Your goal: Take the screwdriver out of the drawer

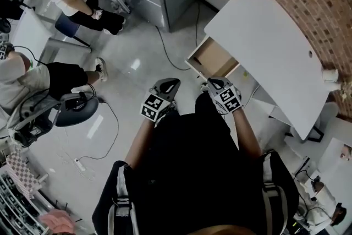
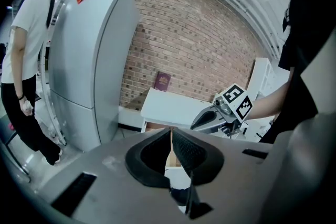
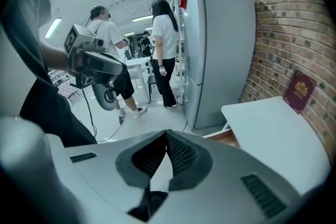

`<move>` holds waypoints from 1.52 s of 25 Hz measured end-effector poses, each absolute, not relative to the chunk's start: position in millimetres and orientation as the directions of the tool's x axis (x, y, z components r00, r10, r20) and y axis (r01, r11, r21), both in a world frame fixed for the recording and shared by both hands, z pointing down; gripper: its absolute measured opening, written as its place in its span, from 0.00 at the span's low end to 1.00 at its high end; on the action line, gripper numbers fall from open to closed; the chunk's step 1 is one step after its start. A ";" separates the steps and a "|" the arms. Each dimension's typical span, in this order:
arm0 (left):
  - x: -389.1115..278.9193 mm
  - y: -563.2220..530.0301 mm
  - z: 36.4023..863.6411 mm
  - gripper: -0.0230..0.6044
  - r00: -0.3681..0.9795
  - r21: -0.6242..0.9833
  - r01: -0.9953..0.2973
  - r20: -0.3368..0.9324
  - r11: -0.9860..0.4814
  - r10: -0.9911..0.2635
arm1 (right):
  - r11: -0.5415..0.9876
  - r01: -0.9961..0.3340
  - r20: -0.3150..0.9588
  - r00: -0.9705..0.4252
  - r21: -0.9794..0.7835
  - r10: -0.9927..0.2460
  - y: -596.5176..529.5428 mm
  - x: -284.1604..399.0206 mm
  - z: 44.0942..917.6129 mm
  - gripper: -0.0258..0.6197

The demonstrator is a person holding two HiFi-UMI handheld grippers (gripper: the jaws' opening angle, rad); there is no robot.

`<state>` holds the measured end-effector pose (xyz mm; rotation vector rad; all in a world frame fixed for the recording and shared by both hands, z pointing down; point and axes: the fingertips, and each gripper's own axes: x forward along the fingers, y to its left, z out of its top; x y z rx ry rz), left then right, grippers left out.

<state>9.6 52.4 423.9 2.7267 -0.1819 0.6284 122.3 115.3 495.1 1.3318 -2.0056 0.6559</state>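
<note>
1. The left gripper point(image 1: 166, 87) and right gripper point(image 1: 213, 84) are hovering side by side, fingers clenched on nothing.
2. The open wood-lined drawer point(image 1: 213, 59) under the white rectangular worktop point(image 1: 264, 41) is sitting at their 1 o'clock; the screwdriver's place cannot be told.

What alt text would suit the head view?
Seen from above, a person holds the left tongs and the right tongs, both shut and empty, before an open drawer under a white table.
</note>
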 end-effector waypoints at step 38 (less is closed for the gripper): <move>33.0 74.6 559.2 0.07 0.828 0.498 -0.450 0.543 -0.742 -0.138 | 0.588 -0.795 0.883 -0.375 -0.148 -0.284 30.1 187.1 761.9 0.16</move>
